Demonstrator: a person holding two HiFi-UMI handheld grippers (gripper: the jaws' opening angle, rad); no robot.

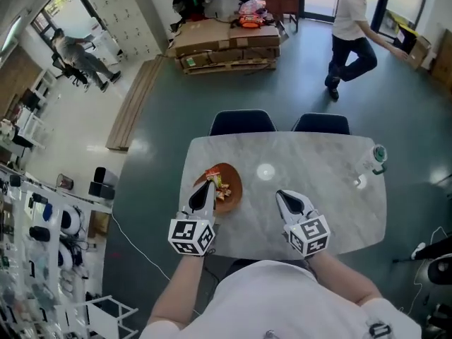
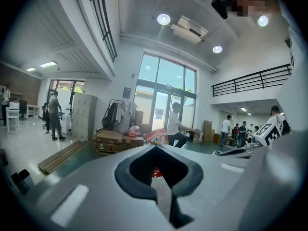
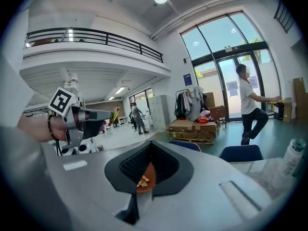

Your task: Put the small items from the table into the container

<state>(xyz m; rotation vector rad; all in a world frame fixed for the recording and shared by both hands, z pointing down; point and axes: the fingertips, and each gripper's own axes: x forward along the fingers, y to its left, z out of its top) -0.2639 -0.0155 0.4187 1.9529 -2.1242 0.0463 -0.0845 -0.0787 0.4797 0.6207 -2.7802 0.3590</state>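
Observation:
A brown bowl (image 1: 233, 191) sits on the marble table (image 1: 318, 210), left of the middle, with small snack packets (image 1: 223, 193) in it. My left gripper (image 1: 209, 183) hangs over the bowl's left rim, shut on a red and orange snack packet (image 1: 213, 174). That packet (image 2: 156, 135) pokes out past the left gripper (image 2: 155, 147) in its own view. My right gripper (image 1: 280, 193) hovers over bare table to the right of the bowl, shut with nothing in it. In the right gripper view the bowl (image 3: 146, 173) and a packet (image 3: 143, 180) show behind the closed jaws of the right gripper (image 3: 150, 143).
A clear bottle with a green cap (image 1: 374, 158) stands near the table's right far corner. Two dark blue chairs (image 1: 242, 122) are tucked in at the far side. A person (image 1: 349, 30) walks on the floor beyond, near pallets of cardboard boxes (image 1: 226, 48).

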